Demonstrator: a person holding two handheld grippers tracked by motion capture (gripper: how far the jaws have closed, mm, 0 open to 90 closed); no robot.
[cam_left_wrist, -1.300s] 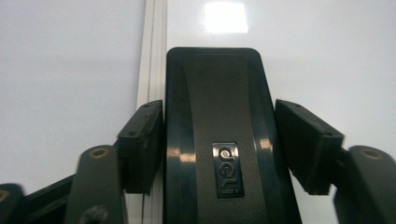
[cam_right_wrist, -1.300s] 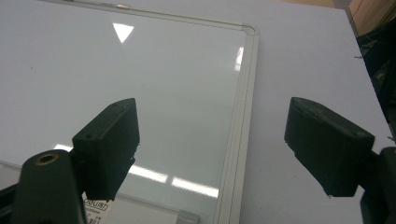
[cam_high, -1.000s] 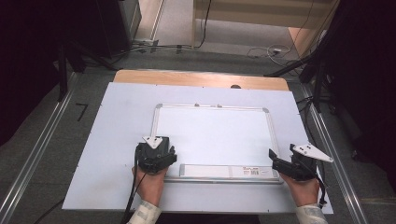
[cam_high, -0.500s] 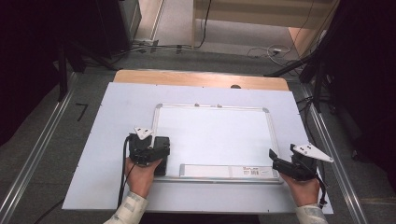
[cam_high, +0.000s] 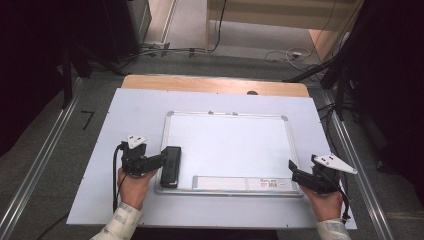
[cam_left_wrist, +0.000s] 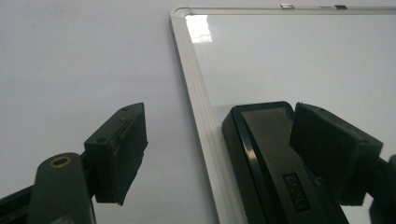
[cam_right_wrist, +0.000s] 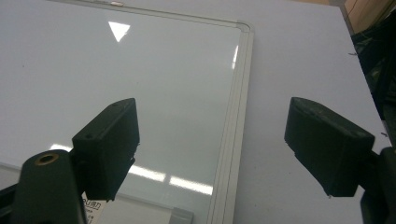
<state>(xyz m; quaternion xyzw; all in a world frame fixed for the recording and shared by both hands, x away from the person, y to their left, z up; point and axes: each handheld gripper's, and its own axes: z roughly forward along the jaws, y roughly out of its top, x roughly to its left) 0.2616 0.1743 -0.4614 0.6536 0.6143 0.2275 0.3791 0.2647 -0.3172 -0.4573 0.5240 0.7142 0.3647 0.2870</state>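
A white-framed whiteboard (cam_high: 225, 145) lies flat in the middle of the table. On its near left corner rests a black eraser (cam_high: 171, 167), long side pointing away from me. My left gripper (cam_high: 159, 161) sits just left of it, and its jaws have just been opening. In the left gripper view the left gripper (cam_left_wrist: 218, 112) straddles the board's frame. The eraser (cam_left_wrist: 266, 140) lies between the jaws, close by the right one, with the left pad far off. My right gripper (cam_high: 292, 171) hovers open at the board's near right corner, straddling the frame in the right gripper view (cam_right_wrist: 212, 105).
The board (cam_right_wrist: 116, 65) rests on a white sheet (cam_high: 135, 115) over a wooden table (cam_high: 215, 84). A white labelled strip (cam_high: 240, 183) runs along the board's near edge. Metal rails (cam_high: 45, 160) flank the table, and cables (cam_high: 165, 50) trail on the floor beyond.
The left hand has drawn its gripper to the left, off the eraser, which now lies uncovered on the board's corner. The right hand has stayed put.
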